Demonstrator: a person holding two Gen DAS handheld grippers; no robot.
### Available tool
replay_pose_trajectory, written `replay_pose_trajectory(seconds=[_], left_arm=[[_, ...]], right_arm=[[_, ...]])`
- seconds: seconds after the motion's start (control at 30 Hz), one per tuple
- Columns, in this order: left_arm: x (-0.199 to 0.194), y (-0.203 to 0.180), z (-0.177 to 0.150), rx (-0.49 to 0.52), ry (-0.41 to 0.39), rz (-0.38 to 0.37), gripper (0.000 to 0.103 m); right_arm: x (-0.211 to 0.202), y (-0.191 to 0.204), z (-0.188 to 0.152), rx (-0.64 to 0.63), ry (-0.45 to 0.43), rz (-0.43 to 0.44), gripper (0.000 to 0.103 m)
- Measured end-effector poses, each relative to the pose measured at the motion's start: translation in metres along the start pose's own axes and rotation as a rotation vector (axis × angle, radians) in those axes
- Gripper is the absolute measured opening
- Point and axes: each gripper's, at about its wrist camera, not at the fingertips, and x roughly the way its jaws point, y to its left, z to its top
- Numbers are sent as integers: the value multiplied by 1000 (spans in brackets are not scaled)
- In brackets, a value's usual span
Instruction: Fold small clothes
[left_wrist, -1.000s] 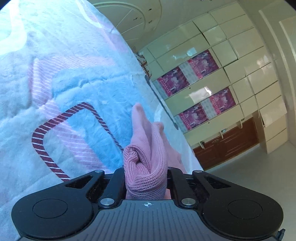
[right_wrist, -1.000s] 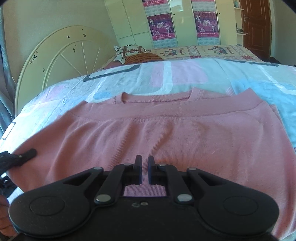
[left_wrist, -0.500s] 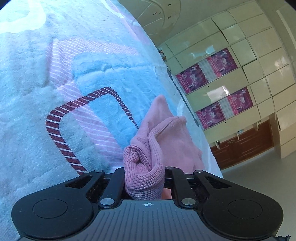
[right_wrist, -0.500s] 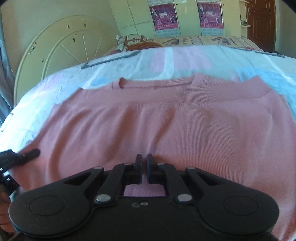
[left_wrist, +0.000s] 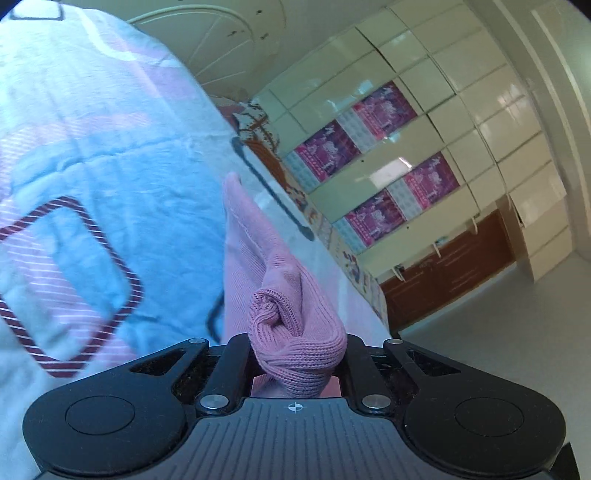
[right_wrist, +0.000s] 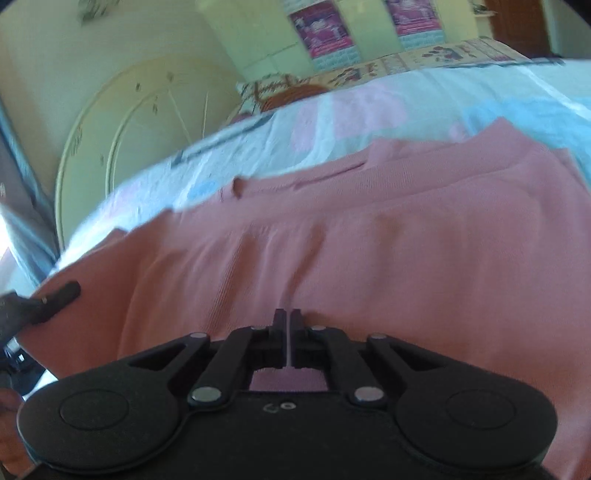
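A pink knit sweater (right_wrist: 388, 240) lies spread on the bed, neckline at the far side. My right gripper (right_wrist: 287, 317) is shut on its near hem, with a thin fold of pink cloth pinched between the pads. In the left wrist view my left gripper (left_wrist: 295, 350) is shut on a bunched ribbed edge of the sweater (left_wrist: 258, 240), and the cloth trails away over the bedspread. Its fingertips are hidden under the bunch. The right wrist view shows the left gripper's dark fingertip (right_wrist: 61, 293) at the sweater's left edge.
A blue, pink and white patterned bedspread (left_wrist: 110, 166) covers the bed. A round cream headboard (right_wrist: 129, 129) and a patterned pillow (right_wrist: 280, 92) stand at the far end. Cream wardrobe doors with magenta posters (left_wrist: 406, 110) line the wall, beside open floor (left_wrist: 517, 314).
My left gripper has lifted and moved with the sweater's edge, so more cloth now trails from it. My right gripper has rolled and shifted, still pinching the hem; the sweater's left side has come up.
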Motion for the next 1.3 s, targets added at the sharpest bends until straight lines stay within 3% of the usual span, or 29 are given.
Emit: replay_pose_trajectory(seconds=[0.17,0.33,0.43,0.5,0.53,0.57,0.63,0.7,0.77,0.83,0.97,1.07,1.3], left_arm=[[23,-83,-32,129,87,-106,8],[58,-158,-98,218,231,-182,8],[94,-187,-165,308,410,-153,10],[116,-202,-208,399,557,-17,18],[109,-208,-215,420,543,-21,26],[95,-217,-212,444,512,-67,44],[67,-224,-193,442,458,-113,47],[41,-223,-157,480,356,-123,49],[27,-211,-123,534,250,-31,58],[28,-188,-96,542,212,64,59],[45,-146,-71,515,249,185,59],[56,-124,-83,470,301,196,59],[79,-107,-96,394,322,170,59]], right_arm=[[-59,-62,12,139,-139,3,6],[-119,-129,18,231,-236,-59,7],[-144,-163,17,292,-250,-76,13],[-152,-180,14,309,-243,-78,25],[-156,-186,13,305,-240,-86,39],[-159,-189,13,300,-244,-89,44],[-163,-191,14,283,-250,-47,45],[-159,-189,17,273,-228,5,43],[-149,-180,21,252,-196,60,43],[-132,-168,24,229,-140,103,43],[-104,-157,25,206,-66,83,43],[-90,-151,23,192,-18,76,42],[-68,-132,28,92,48,12,39]])
